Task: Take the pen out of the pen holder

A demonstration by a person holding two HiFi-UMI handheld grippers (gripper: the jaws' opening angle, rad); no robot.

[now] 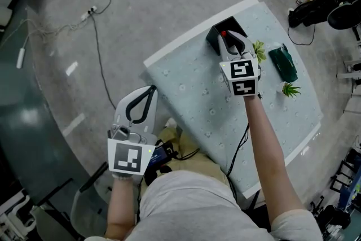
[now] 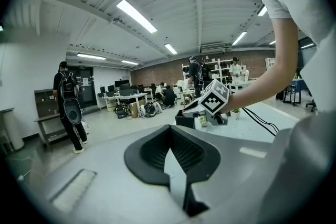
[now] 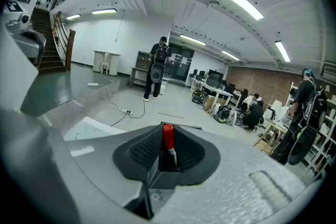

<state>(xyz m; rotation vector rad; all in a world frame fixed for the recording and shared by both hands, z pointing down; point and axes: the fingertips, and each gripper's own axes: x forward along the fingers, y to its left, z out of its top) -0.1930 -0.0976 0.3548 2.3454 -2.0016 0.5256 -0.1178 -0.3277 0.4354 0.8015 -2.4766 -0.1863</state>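
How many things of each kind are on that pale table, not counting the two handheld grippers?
Pen holder: 1
Pen: 1
Little green plants: 2
Dark green oblong object: 1
Total: 5

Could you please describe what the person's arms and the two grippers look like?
The left gripper and the right gripper each have a white body, black ribbed jaw pads and a white cube with black square markers. A black cable runs beside the right arm, which is bare below a short pale sleeve.
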